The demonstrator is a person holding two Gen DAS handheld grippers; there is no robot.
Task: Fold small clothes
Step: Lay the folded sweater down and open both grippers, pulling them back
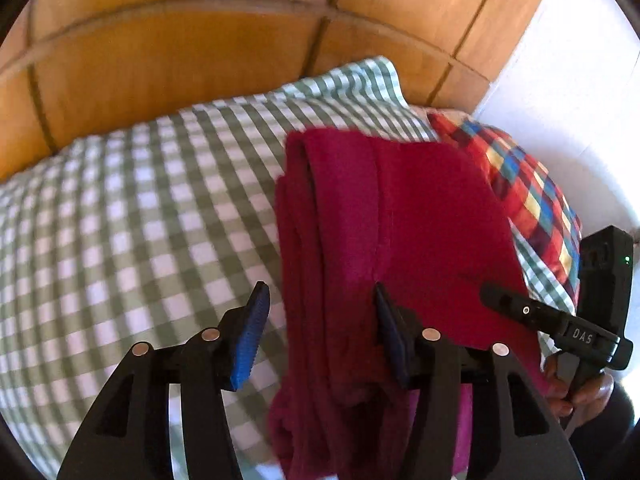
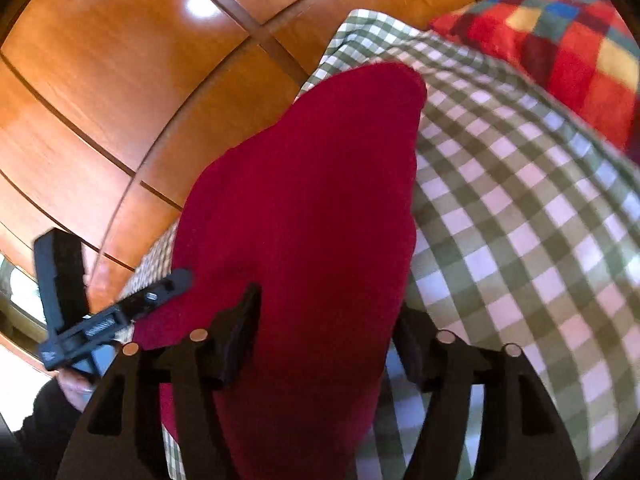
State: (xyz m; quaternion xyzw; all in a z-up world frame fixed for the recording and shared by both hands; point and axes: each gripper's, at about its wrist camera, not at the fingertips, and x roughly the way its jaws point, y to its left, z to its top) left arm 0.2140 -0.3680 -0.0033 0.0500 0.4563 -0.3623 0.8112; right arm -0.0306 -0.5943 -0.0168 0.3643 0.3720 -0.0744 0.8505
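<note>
Surface: a green-and-white checked cloth (image 1: 132, 208) covers the whole working surface and runs ahead of both grippers; it lies fairly smooth, with shallow ripples.
Garment: a folded dark red garment (image 1: 400, 216) lies on the cloth, straight ahead of the left gripper and stretching away from it; stacked folded edges show along its left side.
Left gripper (image 1: 320, 328): jaws stand apart, part open. The left blue pad is over bare cloth, clear of the garment; the right pad is over the red fabric. Nothing is pinched.
Right gripper (image 2: 324, 340): jaws stand apart, with the garment (image 2: 312, 200) running between them; whether the pads touch it cannot be told, the right finger being partly hidden behind fabric.
Other cloth: a bright multicoloured checked fabric (image 1: 528, 192) lies beyond the garment, ahead and right of the left gripper.
Room: an orange-brown wooden panelled wall (image 1: 180, 52) with dark grooves rises behind the surface; a white wall (image 1: 580, 80) adjoins it on the right.
Person: a hand (image 1: 576, 392) grips the right gripper's handle.
</note>
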